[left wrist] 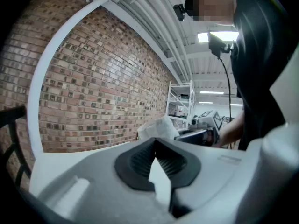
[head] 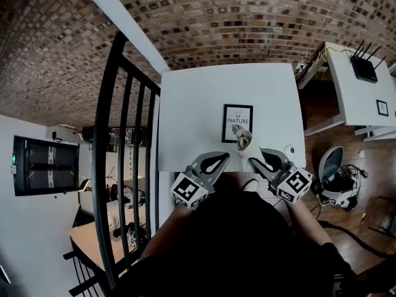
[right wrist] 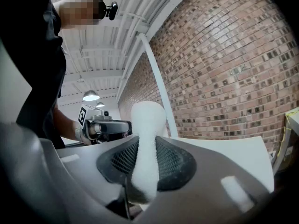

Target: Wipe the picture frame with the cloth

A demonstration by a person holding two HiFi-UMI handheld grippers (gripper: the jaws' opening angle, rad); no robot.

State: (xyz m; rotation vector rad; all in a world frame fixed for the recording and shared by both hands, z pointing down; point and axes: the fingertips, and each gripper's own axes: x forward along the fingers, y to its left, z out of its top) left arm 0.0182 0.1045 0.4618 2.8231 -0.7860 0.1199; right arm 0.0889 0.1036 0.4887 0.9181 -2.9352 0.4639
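Black-edged, sitting on the white table (head: 198, 104) right of its middle, showing a white print with the word NATURE: talking about the picture frame (head: 237, 123) here. Seeing the cloth (head: 244, 140) right at the frame's near right corner in the head view, overlapping the edge a bit; not managing to tell whether it's actually touching. Looking whitish and fluffy, bunching up into a rounded lump past the jaw tips. Getting clamped by the right gripper (head: 255, 158), with both jaws squeezing onto the cloth (right wrist: 146, 139) in the right gripper view and fabric running down between the black ribbed pads (right wrist: 173, 162).

Hanging out just left of that, at the table's near edge: left gripper (head: 224, 156), pointing roughly toward the frame too. Checking the left gripper view: jaws meeting at the tips, holding nothing, only showing a sliver of white table through the gap lower down. Also catching the cloth lump and the right gripper (left wrist: 198, 133) off to the right in that view.

Going further out: running along the far side, a brick wall (head: 247, 17); standing left of the table, a black railing (head: 124, 135); sitting on a second white desk (head: 352, 98) far right, a black router (head: 364, 67) with antennas plus a small framed thing (head: 382, 107). Spotting a dark panel (head: 46, 166) way off left.
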